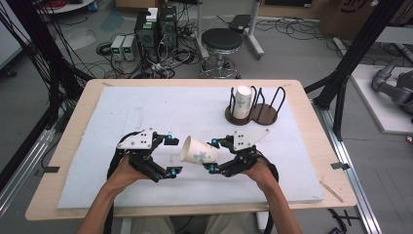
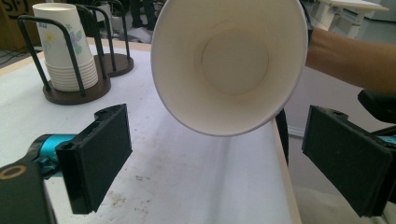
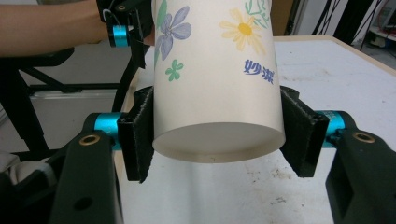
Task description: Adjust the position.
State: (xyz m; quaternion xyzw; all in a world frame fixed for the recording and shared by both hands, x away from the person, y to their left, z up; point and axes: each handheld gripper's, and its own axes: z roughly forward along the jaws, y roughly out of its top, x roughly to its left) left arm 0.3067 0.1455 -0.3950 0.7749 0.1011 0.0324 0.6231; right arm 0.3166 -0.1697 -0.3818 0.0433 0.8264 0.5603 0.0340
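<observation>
The fingers of the right gripper are clamped on the closed bottom end of a paper cup, one pad pressed against each side of its wall just above the base. In the high view this right gripper holds the cup lying on its side above the near middle of the worktop, its open mouth turned left toward the left gripper. The fingers of the left gripper stand wide apart and grip nothing; in the left gripper view the cup's mouth hangs above and between them, showing its plain white inside, and touches neither pad. The cup is white with printed flowers, green leaves and blue lettering on its wall. Each gripper is held in one of the person's hands, the forearms coming in from the near edge. A white mat covers most of the wooden worktop, with a few small dark specks on it. At the far right of the mat stands a round brown cup holder with black wire loops, and a stack of matching paper cups sits upside down in its left bay, well apart from both grippers. Beyond the far edge of the worktop, on the floor, are a black round stool, computer boxes and loose cables.
</observation>
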